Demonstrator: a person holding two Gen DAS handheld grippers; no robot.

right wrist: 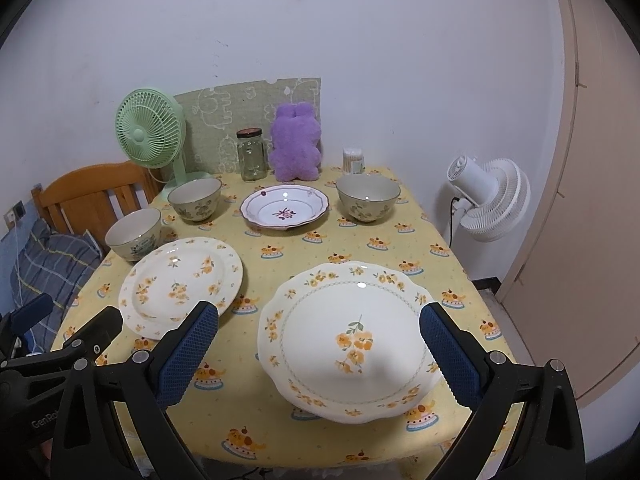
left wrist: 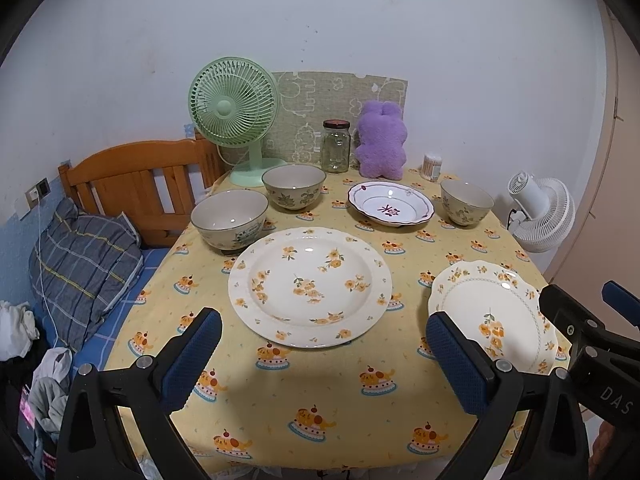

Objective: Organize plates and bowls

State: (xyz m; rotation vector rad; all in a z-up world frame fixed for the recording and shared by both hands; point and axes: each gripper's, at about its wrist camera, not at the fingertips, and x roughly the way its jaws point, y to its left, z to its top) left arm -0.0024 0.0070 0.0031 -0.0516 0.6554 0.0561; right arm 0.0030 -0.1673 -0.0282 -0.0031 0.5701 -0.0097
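On the yellow tablecloth lie a round yellow-flower plate (left wrist: 310,286) (right wrist: 180,286), a scalloped yellow-flower plate (left wrist: 494,316) (right wrist: 348,340) and a purple-trimmed plate (left wrist: 390,203) (right wrist: 285,207). Three floral bowls stand there: front left (left wrist: 229,219) (right wrist: 134,233), back left (left wrist: 294,186) (right wrist: 195,198), back right (left wrist: 466,202) (right wrist: 368,197). My left gripper (left wrist: 324,344) is open and empty, above the table's near edge before the round plate. My right gripper (right wrist: 320,340) is open and empty, its fingers either side of the scalloped plate's near part, above it.
At the table's back stand a green fan (left wrist: 236,120), a glass jar (left wrist: 336,146), a purple plush toy (left wrist: 380,140) and a cotton-swab box (left wrist: 432,166). A wooden bed headboard (left wrist: 132,184) and pillow lie left. A white fan (right wrist: 490,200) stands right.
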